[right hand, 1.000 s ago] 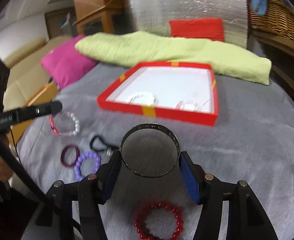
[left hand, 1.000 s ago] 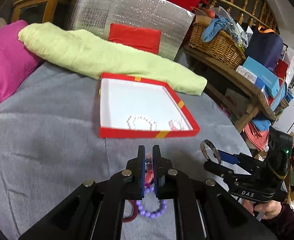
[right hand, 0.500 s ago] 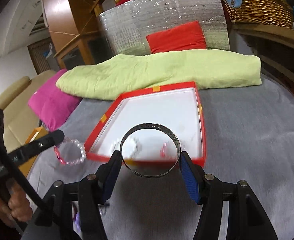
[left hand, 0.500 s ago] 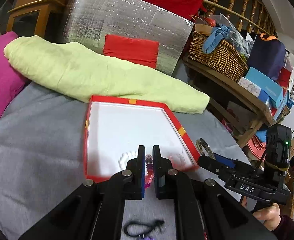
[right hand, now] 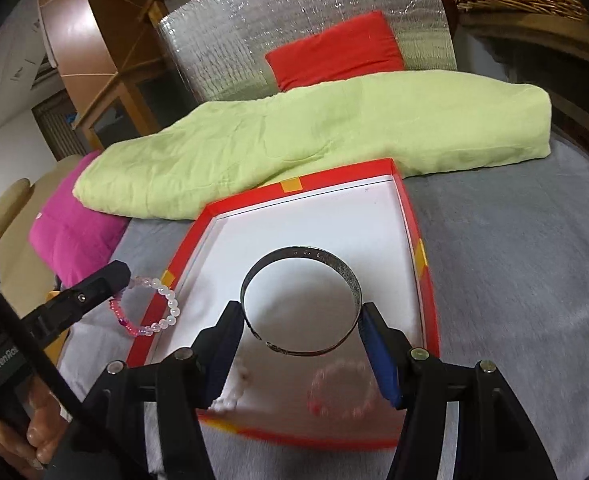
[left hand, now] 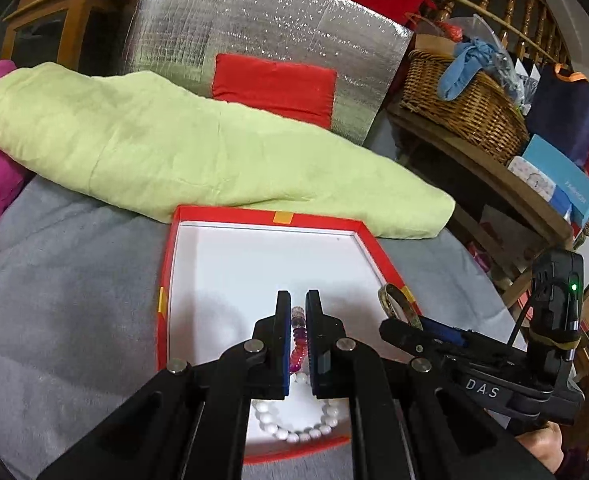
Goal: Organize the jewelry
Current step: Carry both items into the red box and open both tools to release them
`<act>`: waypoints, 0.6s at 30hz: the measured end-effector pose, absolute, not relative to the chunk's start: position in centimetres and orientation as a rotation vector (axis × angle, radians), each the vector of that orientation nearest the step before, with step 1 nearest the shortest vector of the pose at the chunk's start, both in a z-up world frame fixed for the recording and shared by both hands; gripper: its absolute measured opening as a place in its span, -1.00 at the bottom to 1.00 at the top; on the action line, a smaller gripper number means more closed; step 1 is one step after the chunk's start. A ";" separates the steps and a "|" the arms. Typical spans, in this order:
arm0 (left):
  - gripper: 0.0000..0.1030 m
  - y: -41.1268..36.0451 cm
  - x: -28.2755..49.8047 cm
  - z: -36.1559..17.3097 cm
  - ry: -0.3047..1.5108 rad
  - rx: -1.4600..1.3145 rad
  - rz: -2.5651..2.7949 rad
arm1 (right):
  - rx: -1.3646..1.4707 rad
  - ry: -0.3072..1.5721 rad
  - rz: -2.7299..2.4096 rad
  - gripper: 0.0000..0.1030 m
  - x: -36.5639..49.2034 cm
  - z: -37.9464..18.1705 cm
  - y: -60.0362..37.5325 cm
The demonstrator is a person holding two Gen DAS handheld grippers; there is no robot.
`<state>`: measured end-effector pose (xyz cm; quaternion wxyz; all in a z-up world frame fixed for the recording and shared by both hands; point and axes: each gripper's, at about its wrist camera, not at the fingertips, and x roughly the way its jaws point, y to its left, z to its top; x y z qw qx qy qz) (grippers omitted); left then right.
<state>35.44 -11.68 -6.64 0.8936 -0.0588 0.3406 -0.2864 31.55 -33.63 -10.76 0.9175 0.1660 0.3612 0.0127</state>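
Note:
A red box (left hand: 165,280) (right hand: 408,216) with a white floor lies on the grey cloth. My left gripper (left hand: 297,300) is shut on a pink and clear bead bracelet (left hand: 299,340) (right hand: 162,300), held over the box's near part. A white bead bracelet (left hand: 294,430) rests on the box floor below it. My right gripper (right hand: 300,310) is shut on a dark metal bangle (right hand: 302,304) (left hand: 398,306), hovering above the box. A blurred pale pink bracelet (right hand: 342,388) lies in the box under the bangle.
A light green folded cloth (left hand: 154,148) lies behind the box, with a silver foil panel (left hand: 254,36) and red cushion (left hand: 274,84) beyond. A magenta pillow (right hand: 74,232) sits at the left. A wicker basket (left hand: 462,104) stands on a wooden shelf at right.
Both grippers have moved forward from the loose bracelets on the cloth to above the red box, each still holding its piece. The right gripper has rolled, so the box looks tilted.

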 end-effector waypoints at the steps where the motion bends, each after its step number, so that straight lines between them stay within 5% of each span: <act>1: -0.86 -11.9 35.7 -6.9 0.712 -0.112 -0.588 | 0.346 0.751 0.023 0.21 32.1 -11.0 -33.7; 18: -0.86 -13.2 38.5 -10.2 0.857 -0.053 -0.567 | 0.409 0.832 -0.017 0.23 35.5 -13.1 -34.2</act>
